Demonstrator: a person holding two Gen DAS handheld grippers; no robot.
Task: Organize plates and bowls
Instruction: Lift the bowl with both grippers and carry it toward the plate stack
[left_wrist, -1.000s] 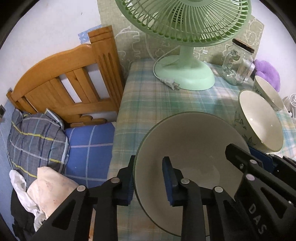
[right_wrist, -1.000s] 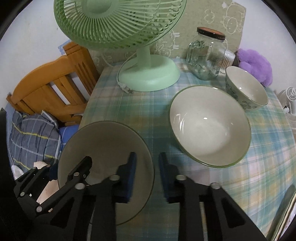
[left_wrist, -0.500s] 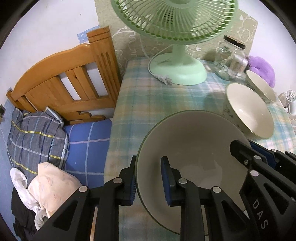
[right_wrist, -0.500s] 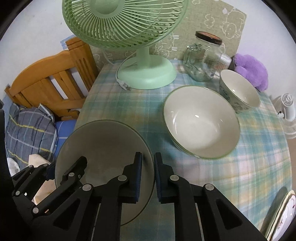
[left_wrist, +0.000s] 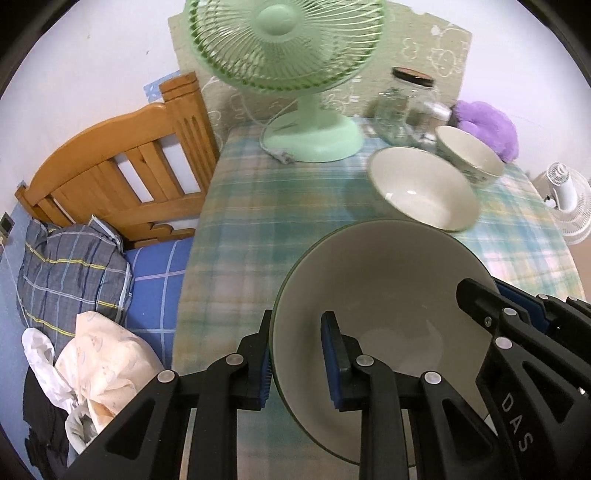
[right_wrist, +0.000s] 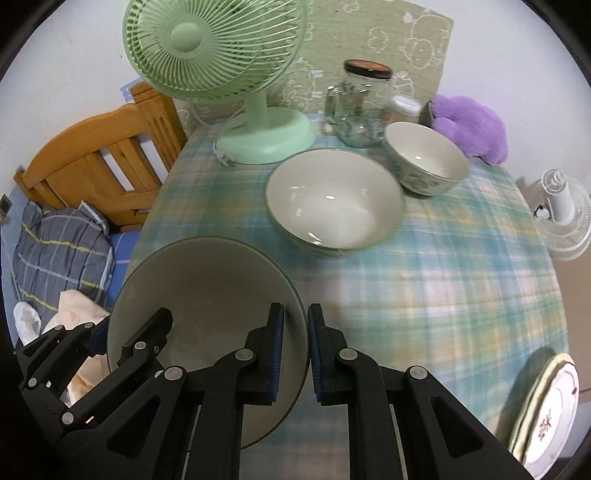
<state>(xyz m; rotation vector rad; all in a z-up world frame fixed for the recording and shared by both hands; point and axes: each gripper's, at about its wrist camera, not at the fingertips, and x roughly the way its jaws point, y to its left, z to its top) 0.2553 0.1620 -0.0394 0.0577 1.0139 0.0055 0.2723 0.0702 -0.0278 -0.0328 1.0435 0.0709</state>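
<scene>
A large grey-green bowl is held by both grippers above the near part of the checked table. My left gripper is shut on its left rim. My right gripper is shut on its right rim; the bowl also shows in the right wrist view. A medium white bowl sits mid-table, and a small patterned bowl stands behind it to the right. A stack of plates lies at the near right edge.
A green fan, a glass jar and a purple plush toy stand at the back of the table. A wooden bed frame with bedding lies left of the table. A small white fan stands to the right.
Both grippers have pulled back and risen with the large bowl, so more of the table shows. The right gripper's jaws have closed onto the rim.
</scene>
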